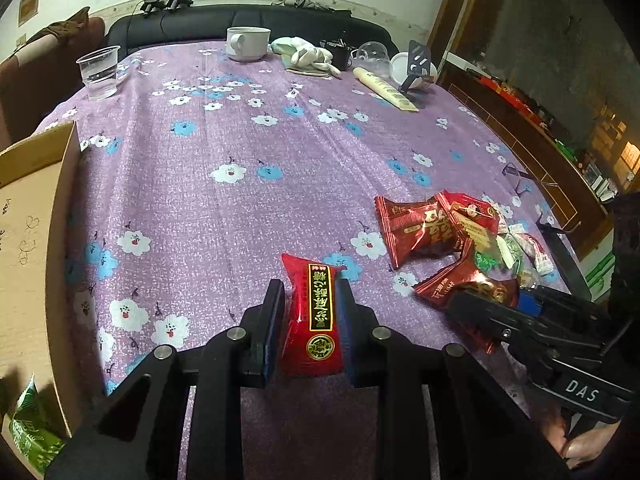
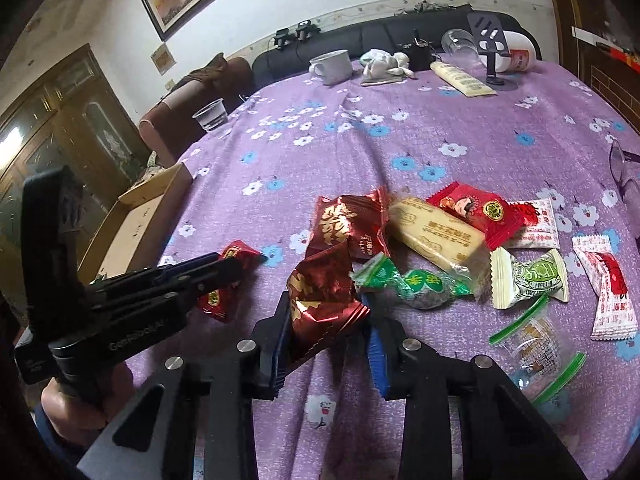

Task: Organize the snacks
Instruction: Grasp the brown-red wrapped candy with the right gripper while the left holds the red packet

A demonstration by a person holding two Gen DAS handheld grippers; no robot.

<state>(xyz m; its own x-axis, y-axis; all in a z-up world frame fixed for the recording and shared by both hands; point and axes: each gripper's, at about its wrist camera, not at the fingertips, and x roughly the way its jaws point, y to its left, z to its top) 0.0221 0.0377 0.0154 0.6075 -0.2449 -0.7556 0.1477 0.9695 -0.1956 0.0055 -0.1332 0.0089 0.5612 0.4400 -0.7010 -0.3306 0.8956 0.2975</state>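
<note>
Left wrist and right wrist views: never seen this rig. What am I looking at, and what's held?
No robot arm here: a person holds a two-finger gripper in each hand, with a fisheye camera on each looking along its fingers. The left wrist view shows the left gripper shut on a bright red snack packet, with a cardboard box at its left. The right wrist view shows the right gripper with its pads on a dark red foil snack, beside a pile of snacks on the purple floral tablecloth. Farther back stand a white mug and a plastic cup.
</note>
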